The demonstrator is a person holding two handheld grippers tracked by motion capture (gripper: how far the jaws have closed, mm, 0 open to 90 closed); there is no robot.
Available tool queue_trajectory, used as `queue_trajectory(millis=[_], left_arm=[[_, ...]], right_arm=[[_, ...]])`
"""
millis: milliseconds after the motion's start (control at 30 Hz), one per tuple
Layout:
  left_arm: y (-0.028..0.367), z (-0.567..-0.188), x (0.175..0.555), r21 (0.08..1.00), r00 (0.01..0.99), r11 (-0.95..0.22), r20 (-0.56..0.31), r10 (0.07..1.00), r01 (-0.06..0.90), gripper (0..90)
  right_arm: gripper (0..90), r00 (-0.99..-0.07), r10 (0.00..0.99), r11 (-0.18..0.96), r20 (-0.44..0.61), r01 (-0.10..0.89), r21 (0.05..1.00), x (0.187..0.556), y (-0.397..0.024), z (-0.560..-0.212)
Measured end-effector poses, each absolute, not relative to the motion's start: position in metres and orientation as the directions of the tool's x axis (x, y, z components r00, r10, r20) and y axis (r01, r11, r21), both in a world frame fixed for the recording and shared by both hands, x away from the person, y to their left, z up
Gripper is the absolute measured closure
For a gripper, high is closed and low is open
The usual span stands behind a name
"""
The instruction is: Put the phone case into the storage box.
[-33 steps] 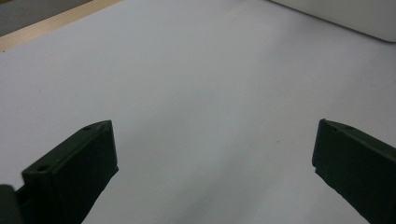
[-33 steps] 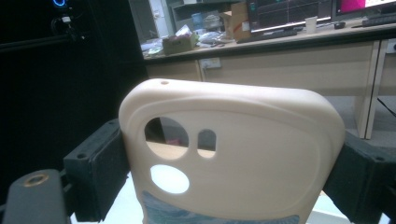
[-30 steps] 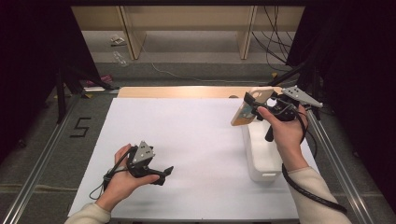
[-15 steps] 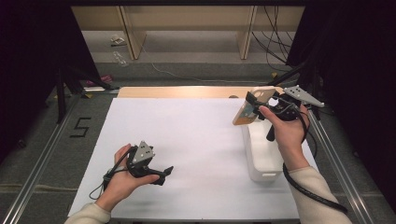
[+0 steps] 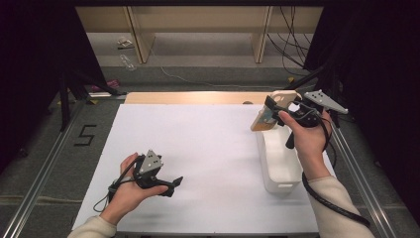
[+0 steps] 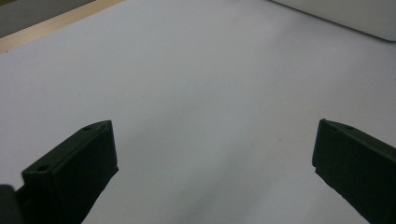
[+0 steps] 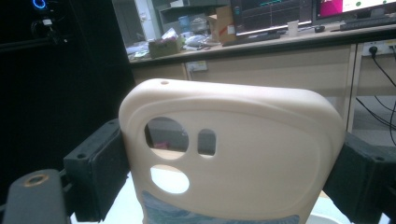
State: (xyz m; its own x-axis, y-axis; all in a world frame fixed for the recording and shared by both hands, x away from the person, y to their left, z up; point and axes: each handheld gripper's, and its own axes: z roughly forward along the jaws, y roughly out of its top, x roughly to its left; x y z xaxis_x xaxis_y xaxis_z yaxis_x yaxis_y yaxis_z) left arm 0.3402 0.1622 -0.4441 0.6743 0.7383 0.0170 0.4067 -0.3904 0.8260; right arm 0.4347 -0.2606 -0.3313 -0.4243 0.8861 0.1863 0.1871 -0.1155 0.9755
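Note:
My right gripper (image 5: 275, 111) is held above the table's far right, shut on a beige phone case (image 5: 261, 121) across its width. In the right gripper view the phone case (image 7: 243, 140) stands upright between the two black jaws, its camera cutouts facing me. A white plastic bin (image 5: 279, 166) sits on the table just below that hand. My left gripper (image 5: 172, 183) rests low at the near left of the white table top (image 5: 208, 144). Its jaws stand wide apart in the left gripper view, left gripper (image 6: 215, 154) holding nothing over bare white surface.
A wooden strip (image 5: 188, 97) runs along the table's far edge. Metal rails flank both sides. Cables (image 5: 297, 44) and shelving legs stand on the floor beyond. The white bin's wall (image 6: 345, 14) shows at the top right of the left gripper view.

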Motion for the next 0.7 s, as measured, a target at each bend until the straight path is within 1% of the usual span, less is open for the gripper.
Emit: queue_trajectory(millis=[700], left_arm=[[0.1713,-0.4446,0.338,0.831,0.672,-0.383,0.015,0.74,0.404,0.0]], right_arm=[[12.6,-0.381,0.906,-0.122,0.186,0.185,0.975,0.438,-0.2705,-0.3332]])
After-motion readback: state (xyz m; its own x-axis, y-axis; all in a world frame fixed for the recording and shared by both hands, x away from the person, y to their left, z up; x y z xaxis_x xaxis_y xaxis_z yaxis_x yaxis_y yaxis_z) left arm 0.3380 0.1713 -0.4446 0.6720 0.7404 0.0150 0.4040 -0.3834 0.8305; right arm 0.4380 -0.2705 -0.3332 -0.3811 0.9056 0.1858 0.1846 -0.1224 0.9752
